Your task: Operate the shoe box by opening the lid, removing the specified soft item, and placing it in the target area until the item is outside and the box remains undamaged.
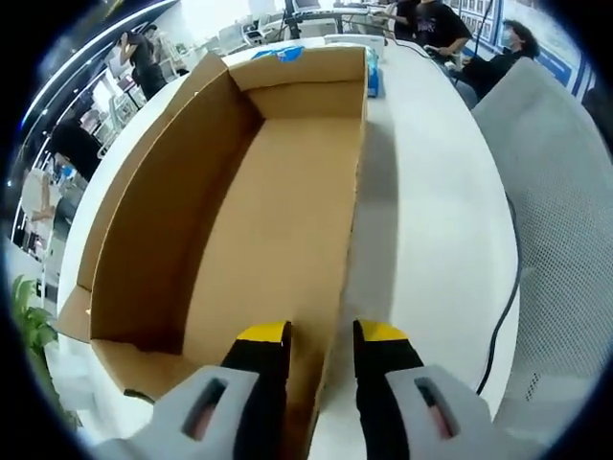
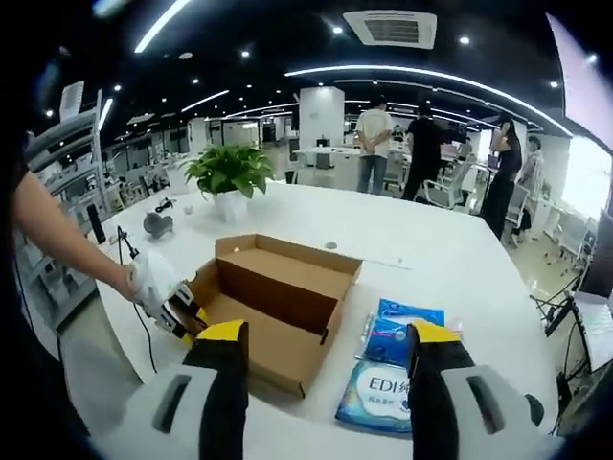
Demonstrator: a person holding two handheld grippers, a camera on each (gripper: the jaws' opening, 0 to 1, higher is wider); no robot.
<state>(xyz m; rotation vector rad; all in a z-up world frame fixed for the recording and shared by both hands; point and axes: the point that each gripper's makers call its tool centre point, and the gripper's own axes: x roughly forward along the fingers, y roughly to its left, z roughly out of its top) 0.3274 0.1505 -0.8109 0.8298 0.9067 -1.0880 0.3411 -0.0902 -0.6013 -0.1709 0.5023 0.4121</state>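
Left gripper (image 1: 321,335): fingers narrowly parted, straddling the near side wall of the shoe box (image 1: 278,201); whether they pinch the cardboard cannot be told. In the right gripper view it sits at the box's left end, a person's hand around it

Right gripper (image 2: 326,350): fingers wide apart, holding nothing, poised above the near box edge and the soft packs

Shoe box: open, interior bare, resting on the white surface (image 2: 421,249)

Soft packs (image 2: 388,379): blue-and-white, flat on the surface just beside the box's right wall, outside it

Step, as judged: item out; box being steadied. Next move calls for confirming placement and letting go of the wall without creasing it

Beyond: potted plant (image 2: 228,172), people standing
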